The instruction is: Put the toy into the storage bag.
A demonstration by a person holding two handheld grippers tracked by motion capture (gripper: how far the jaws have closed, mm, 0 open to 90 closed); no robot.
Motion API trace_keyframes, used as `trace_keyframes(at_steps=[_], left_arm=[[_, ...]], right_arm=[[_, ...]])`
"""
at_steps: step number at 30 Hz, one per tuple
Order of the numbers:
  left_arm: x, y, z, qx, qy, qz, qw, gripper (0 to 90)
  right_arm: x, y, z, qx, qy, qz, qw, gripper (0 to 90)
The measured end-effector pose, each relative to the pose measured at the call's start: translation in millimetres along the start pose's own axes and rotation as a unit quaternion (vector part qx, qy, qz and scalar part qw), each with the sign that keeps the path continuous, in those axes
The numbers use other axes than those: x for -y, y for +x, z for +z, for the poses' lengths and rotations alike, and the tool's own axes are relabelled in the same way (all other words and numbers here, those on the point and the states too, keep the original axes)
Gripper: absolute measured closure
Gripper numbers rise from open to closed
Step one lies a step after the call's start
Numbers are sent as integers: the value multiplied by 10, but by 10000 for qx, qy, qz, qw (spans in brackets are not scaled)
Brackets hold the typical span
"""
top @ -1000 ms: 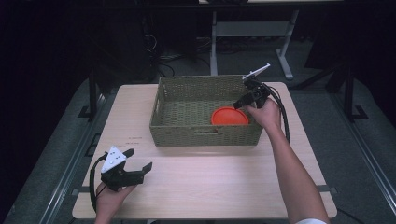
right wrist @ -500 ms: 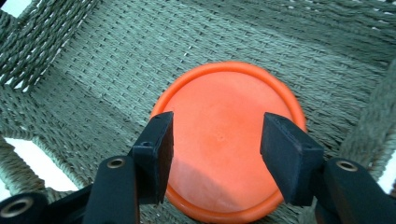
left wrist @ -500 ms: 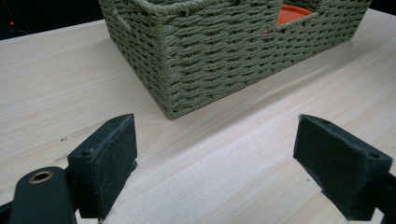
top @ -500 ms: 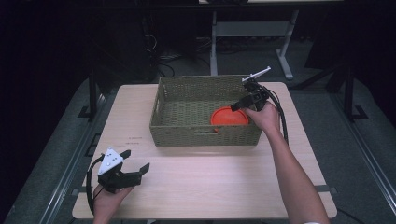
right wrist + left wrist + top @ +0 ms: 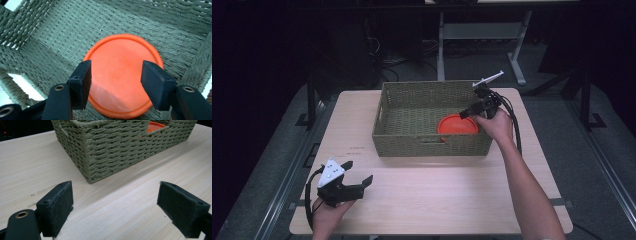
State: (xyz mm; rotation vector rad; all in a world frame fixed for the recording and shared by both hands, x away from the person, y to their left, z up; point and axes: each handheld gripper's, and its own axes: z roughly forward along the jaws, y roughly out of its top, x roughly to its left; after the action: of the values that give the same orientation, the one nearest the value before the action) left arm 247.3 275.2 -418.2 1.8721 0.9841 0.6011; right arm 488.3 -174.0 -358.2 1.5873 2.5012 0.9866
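An orange round disc [image 5: 457, 125] lies flat on the floor of a green woven basket [image 5: 432, 145], in its right front part. My right gripper [image 5: 465, 114] reaches over the basket's right rim and hovers above the disc [image 5: 120, 60]. Its jaws have just been opening and stand apart, with nothing pinched between the pads [image 5: 85, 77]. My left gripper [image 5: 358, 171] rests low over the table [image 5: 437, 200] near the front left corner, open and holding nothing [image 5: 115, 202]. It points toward the basket's corner [image 5: 112, 150], where the disc [image 5: 153, 126] peeks through the handle slot.
The basket stands at the back middle of the light wooden table. Bare wood runs in front of it and to both sides. A black cable [image 5: 515, 125] loops from the right gripper. Dark floor and metal stands lie beyond the table.
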Motion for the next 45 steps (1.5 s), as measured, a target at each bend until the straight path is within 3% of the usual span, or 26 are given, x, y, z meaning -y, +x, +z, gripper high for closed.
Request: trace_keyframes(at_steps=[11,29,39,45], left_arm=[[3,7,-8,-21,4,1,10000,130],[-3,-6,10,-5,36,38,10000,130],[-9,-23,13,7,24,36,10000,130],[-12,-35,18,8,22,57,10000,130]], right_arm=[[2,62,-59,52,-79,-97,9999,396],[31,138,-221,-161,-171,-130,9996,352],[63,253,-289,-247,-213,-283,9991,348],[138,269,-300,-443,-346,-205,9982,349]])
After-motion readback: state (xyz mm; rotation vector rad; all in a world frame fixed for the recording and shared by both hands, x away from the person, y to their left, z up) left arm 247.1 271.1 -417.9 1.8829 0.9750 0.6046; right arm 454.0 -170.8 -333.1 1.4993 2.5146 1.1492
